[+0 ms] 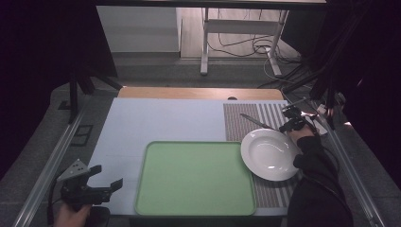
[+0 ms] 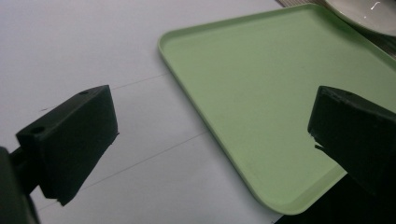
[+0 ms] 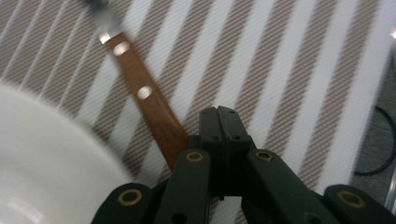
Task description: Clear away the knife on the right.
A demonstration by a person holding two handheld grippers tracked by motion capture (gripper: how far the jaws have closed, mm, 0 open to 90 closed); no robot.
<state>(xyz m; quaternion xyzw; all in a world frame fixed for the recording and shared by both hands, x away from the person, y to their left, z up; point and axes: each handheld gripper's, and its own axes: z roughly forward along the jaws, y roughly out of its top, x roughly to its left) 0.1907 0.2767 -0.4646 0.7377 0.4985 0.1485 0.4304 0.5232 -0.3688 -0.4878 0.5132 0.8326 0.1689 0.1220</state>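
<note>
A knife (image 1: 256, 122) with a brown riveted wooden handle (image 3: 145, 99) lies on the striped placemat (image 1: 239, 125), its blade pointing away to the upper left. My right gripper (image 1: 289, 124) sits at the handle's end, and in the right gripper view its jaws (image 3: 222, 116) are pressed together. The handle runs beside the left jaw and under its linkage; I see nothing between the pads. A white plate (image 1: 269, 153) rests just in front of the knife. My left gripper (image 1: 108, 176) hovers open at the table's front left, its jaws (image 2: 210, 135) wide apart over the corner of the green tray (image 2: 261, 60).
The green tray (image 1: 146, 189) lies in the middle front on a pale blue mat (image 1: 156, 120). The plate (image 3: 46, 163) overlaps the placemat (image 3: 280, 70) beside the tray. A table frame and cables stand on the floor beyond the far edge.
</note>
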